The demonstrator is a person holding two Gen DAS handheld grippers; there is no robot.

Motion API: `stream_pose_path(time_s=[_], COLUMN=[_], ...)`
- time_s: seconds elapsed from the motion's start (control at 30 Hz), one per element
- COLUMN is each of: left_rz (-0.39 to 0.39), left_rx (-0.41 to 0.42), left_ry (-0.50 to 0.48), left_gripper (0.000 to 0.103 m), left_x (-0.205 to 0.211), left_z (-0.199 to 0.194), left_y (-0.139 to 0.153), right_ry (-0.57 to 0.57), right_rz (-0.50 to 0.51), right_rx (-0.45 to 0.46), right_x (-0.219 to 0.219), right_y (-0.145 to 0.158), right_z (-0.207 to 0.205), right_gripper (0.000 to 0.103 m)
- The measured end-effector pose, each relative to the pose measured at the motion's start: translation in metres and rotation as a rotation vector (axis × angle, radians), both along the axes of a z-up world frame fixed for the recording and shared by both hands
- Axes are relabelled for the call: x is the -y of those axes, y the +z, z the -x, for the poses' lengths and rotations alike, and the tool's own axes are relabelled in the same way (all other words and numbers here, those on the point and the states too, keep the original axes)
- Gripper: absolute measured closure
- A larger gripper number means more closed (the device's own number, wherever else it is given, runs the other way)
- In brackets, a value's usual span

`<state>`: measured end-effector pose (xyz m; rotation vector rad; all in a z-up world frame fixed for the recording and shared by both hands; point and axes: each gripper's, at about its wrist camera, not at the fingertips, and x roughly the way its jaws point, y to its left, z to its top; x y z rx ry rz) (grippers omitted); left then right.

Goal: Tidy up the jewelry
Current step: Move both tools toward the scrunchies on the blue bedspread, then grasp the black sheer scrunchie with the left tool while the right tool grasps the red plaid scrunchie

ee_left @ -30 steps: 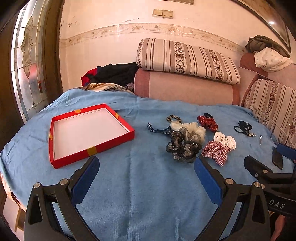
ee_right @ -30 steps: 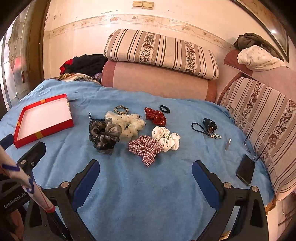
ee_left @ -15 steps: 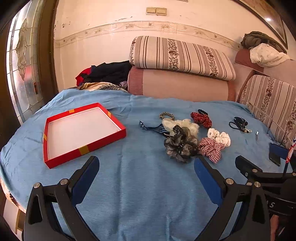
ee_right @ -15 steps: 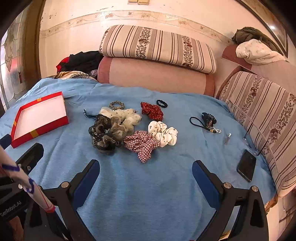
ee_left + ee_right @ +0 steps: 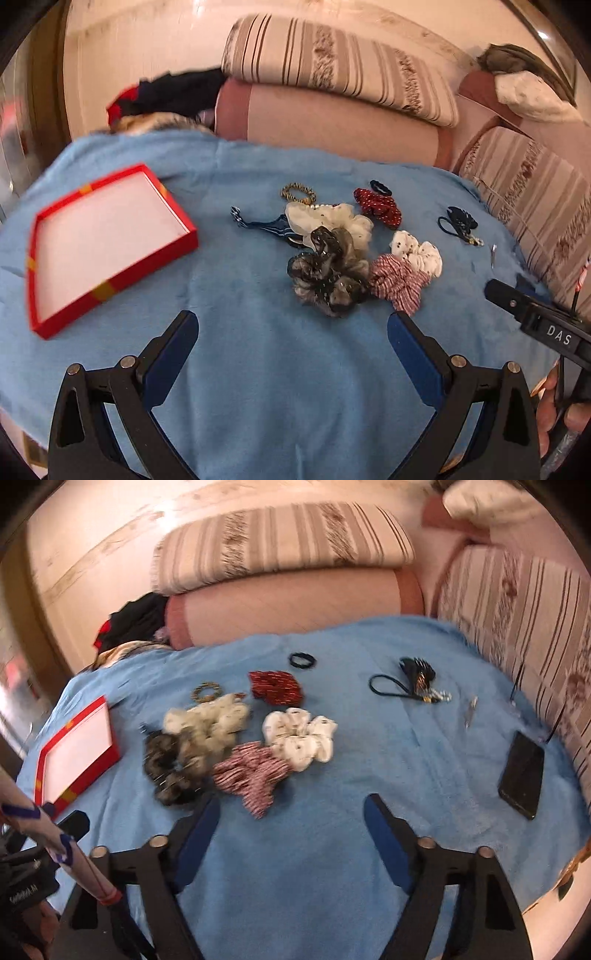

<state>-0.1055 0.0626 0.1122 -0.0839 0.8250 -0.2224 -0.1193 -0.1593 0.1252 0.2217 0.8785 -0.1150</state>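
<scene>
A pile of scrunchies lies on the blue cloth: a grey-black one (image 5: 328, 273), a cream one (image 5: 332, 219), a red-white checked one (image 5: 397, 282), a white dotted one (image 5: 419, 253) and a red dotted one (image 5: 378, 206). A beaded bracelet (image 5: 297, 192) and a dark blue clip (image 5: 264, 223) lie beside them. An empty red tray (image 5: 99, 240) sits to the left. My left gripper (image 5: 291, 339) is open and empty, short of the pile. My right gripper (image 5: 290, 823) is open and empty, just short of the checked scrunchie (image 5: 251, 771).
A black hair tie (image 5: 302, 660), a black cord with charms (image 5: 410, 686), a small metal clip (image 5: 471, 710) and a black phone (image 5: 522, 773) lie on the right of the cloth. Striped cushions (image 5: 332, 62) and piled clothes stand behind.
Both grippers have moved forward and down toward the scrunchie pile, which looms larger. The right gripper has also tilted and swung left. Nothing has been picked up.
</scene>
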Motion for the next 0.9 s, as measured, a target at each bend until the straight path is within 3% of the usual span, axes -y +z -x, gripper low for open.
stream_pose_path(time_s=[0.23,0.33,0.43,0.67,0.73,0.77,0.9], left_rz=[-0.046,-0.031,-0.028,-0.025,-0.043,-0.054,-0.063], left_rx=[-0.003,-0.035,-0.058,-0.07,-0.076,-0.085,-0.089], left_ry=[-0.023,-0.046,-0.061,-0.083,-0.094,-0.101,-0.11], left_gripper=[0.001,0.002,0.012,0.015,0.027,0.04,0.05], left_x=[0.023,0.031,0.036,0.042,0.048,0.051,0.053], left_z=[-0.048,-0.068,-0.082,-0.098,-0.102,-0.104,-0.105], left_y=[-0.01,-0.021,-0.037,-0.06,-0.067,-0.071,-0.08], right_ry=[0.025,0.038,0.026,0.042,0.043,0.042,0.035], right_rz=[-0.051,-0.097,-0.144,-0.153,-0.184,-0.199,-0.219], right_rx=[-0.016,-0.048,-0.064,-0.07,-0.078,-0.083,-0.09], right_x=[0.007,0.009,0.013,0.003,0.002,0.002,0.003], right_y=[-0.006,-0.019,-0.032,-0.047,-0.052,-0.055,-0.06], right_z=[-0.032,-0.046,-0.05,-0.056,-0.06,-0.062,-0.065], right_gripper=[0.023,0.033,0.035,0.035,0.038,0.04,0.041])
